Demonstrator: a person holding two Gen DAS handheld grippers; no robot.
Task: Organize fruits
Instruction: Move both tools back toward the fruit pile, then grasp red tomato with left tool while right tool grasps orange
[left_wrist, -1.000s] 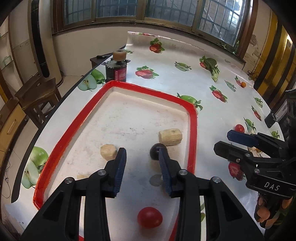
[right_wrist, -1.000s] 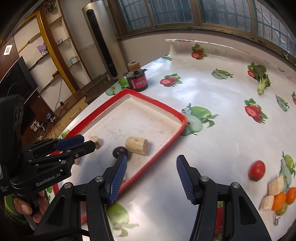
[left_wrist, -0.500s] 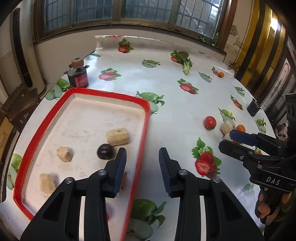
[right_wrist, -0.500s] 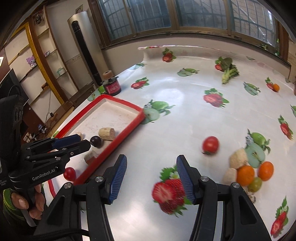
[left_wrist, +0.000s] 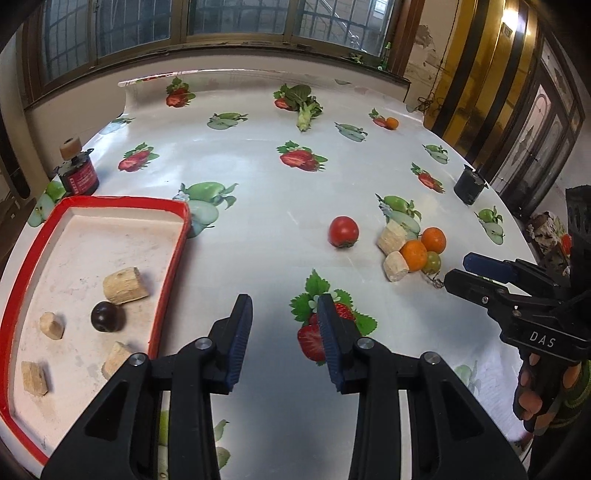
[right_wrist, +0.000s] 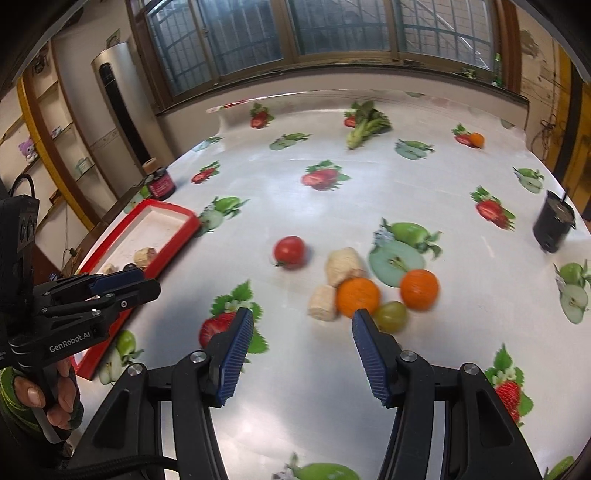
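1. Barred windows are seen behind a table (left_wrist: 258, 192) covered in a white cloth printed with strawberries and apples.
2. At the left, a red-rimmed tray (left_wrist: 173, 266) is set on the cloth, with its long axis running away from the camera in the left wrist view.
3. In the tray a dark plum (left_wrist: 107, 316) is seen just beside a tan log (left_wrist: 125, 285), whose long axis lies across the tray, tilted up to the right; three smaller tan chunks are scattered nearer the camera.
4. A tomato (left_wrist: 343, 231) is seen alone on the cloth, apart from a cluster to its right.
5. The cluster is made up of two oranges (left_wrist: 414, 255), a green grape (left_wrist: 432, 262) and two tan pieces (left_wrist: 395, 266), all close together; contact cannot be told for every pair.
6. The left gripper (left_wrist: 284, 332) is held over a printed strawberry, jaws narrowly parted with nothing between them.
7. The right gripper (right_wrist: 301, 350) is held near the cluster, jaws moderately wide and empty, the right fingertip (right_wrist: 364, 326) lying in front of an orange and the grape.
8. A dark jar (left_wrist: 79, 177) is seen beyond the tray and a black pot (left_wrist: 468, 188) near the right edge.
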